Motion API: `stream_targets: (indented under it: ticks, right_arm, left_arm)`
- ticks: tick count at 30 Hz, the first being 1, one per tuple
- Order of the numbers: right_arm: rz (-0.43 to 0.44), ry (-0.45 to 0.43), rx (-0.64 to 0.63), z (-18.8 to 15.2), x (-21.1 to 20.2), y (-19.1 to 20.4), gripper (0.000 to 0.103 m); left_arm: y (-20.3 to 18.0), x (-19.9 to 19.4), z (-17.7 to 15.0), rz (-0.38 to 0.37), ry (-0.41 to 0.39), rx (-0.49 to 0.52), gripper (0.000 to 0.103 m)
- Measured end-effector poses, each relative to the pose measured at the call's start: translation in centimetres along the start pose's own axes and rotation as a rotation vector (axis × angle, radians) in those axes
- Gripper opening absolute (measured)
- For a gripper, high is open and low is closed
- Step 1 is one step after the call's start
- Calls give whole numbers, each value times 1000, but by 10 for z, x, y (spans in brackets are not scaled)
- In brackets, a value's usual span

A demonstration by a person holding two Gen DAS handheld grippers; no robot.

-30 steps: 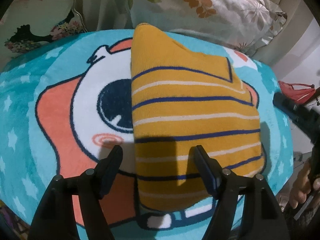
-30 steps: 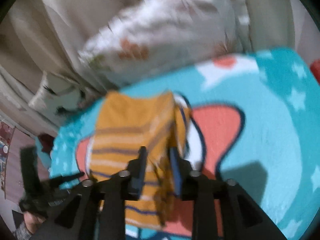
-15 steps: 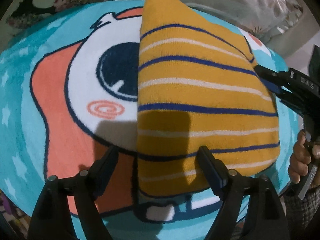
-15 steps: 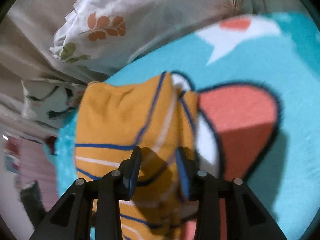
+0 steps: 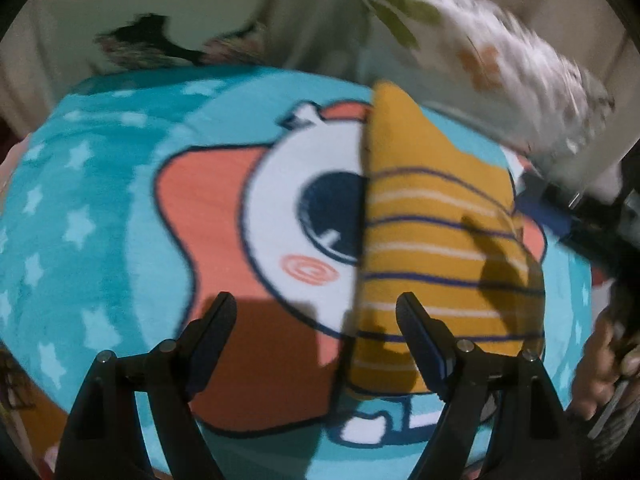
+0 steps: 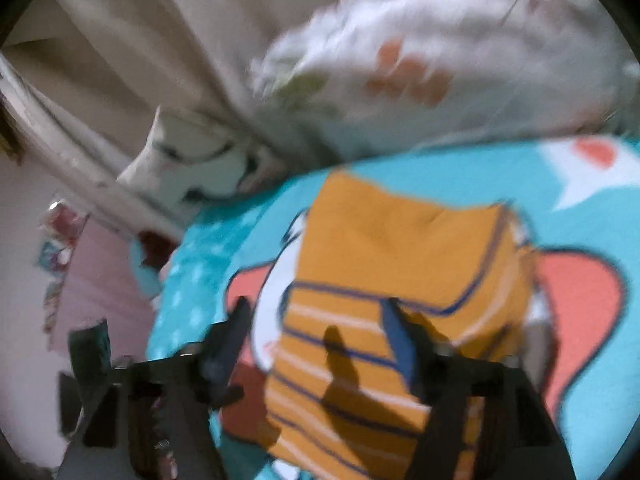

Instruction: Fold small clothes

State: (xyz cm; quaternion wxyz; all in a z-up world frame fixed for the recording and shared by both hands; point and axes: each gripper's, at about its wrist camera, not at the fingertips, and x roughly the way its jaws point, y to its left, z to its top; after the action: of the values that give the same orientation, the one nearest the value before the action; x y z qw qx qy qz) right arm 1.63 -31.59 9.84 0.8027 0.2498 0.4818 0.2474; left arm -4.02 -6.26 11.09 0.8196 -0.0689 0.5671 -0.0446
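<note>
Lying folded on the cartoon blanket (image 5: pixel 100 240), the striped yellow garment (image 5: pixel 432 248) sits free under both open grippers, left (image 5: pixel 316 320) and right (image 6: pixel 316 328), right jaws just widened.

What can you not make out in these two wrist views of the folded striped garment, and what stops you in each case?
- Striped garment, left wrist view: its underside and inner layers, hidden by its own folded top.
- Garment's near edge, right wrist view: cut off by the bottom edge and the right gripper.
- Floral pillow, both views: its print, smeared by motion blur.
- Person's hand, left wrist view: cut off by the right edge.
</note>
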Motion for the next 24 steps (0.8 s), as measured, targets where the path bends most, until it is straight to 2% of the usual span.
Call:
stream_targets:
  ticks: [4, 5, 8, 9, 10, 13, 15, 17, 20, 22, 24]
  right_arm:
    - [108, 88, 24, -6, 33, -4, 54]
    - [97, 90, 44, -7, 41, -11, 51]
    - [32, 66, 119, -7, 52, -42, 30]
    - [33, 55, 150, -5, 50, -50, 28]
    - [53, 37, 198, -5, 44, -60, 29]
    - [6, -5, 215, -3, 26, -68, 31]
    - [-9, -32, 219, -5, 10, -66, 38]
    - [-7, -52, 200, -11, -3, -59, 43]
    - [-10, -46, 122, -25, -13, -39, 43]
    - [-62, -26, 49, -37, -12, -27, 46]
    - [-206, -8, -27, -51, -8, -23, 47]
  left_arm:
    - [16, -9, -1, 20, -17, -50, 81]
    - [15, -9, -2, 23, -15, -56, 81]
    - [17, -9, -7, 21, -2, -69, 81]
    - [18, -9, -8, 22, 0, -70, 81]
    - [19, -9, -9, 23, 1, -70, 81]
    - [21, -9, -12, 22, 6, -77, 81]
    - [19, -7, -12, 19, 9, -74, 81]
    - [14, -4, -11, 15, 11, -64, 81]
    - [2, -1, -10, 15, 12, -35, 81]
    - [-7, 2, -10, 14, 19, -15, 81]
    - [-14, 5, -10, 11, 29, 2, 81]
